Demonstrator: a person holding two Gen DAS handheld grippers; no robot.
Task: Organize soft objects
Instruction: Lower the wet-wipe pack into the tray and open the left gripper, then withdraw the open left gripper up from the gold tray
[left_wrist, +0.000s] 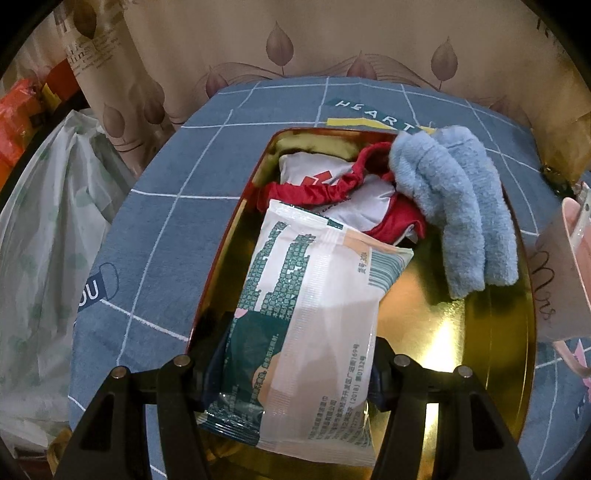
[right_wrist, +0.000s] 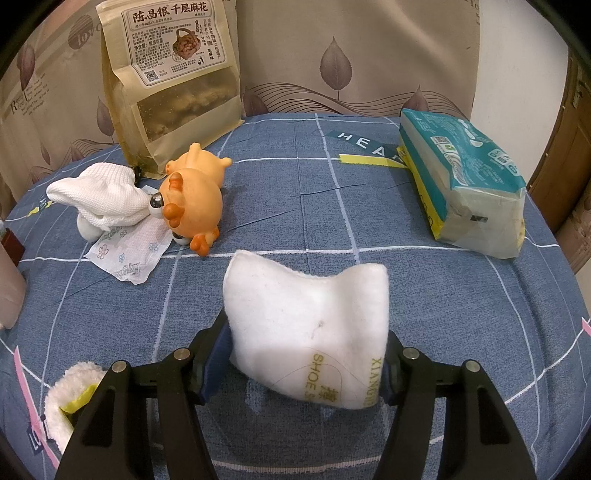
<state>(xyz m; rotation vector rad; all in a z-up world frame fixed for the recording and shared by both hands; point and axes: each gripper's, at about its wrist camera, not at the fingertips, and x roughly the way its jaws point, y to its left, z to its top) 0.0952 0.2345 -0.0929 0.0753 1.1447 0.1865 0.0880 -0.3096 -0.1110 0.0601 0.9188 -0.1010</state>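
In the left wrist view my left gripper is shut on a white and green wipes packet, its fingers on both long sides. The packet hangs low over a gold tin. At the tin's far end lie a red and white fabric bundle and a fluffy blue cloth, which drapes over the right rim. In the right wrist view my right gripper is shut on a white felt pad with gold lettering, held just above the blue checked tablecloth.
An orange rubber toy, a white knit cloth and a flat printed sachet lie at the left. A tissue pack is at the right, a snack bag behind. A pink cup stands right of the tin.
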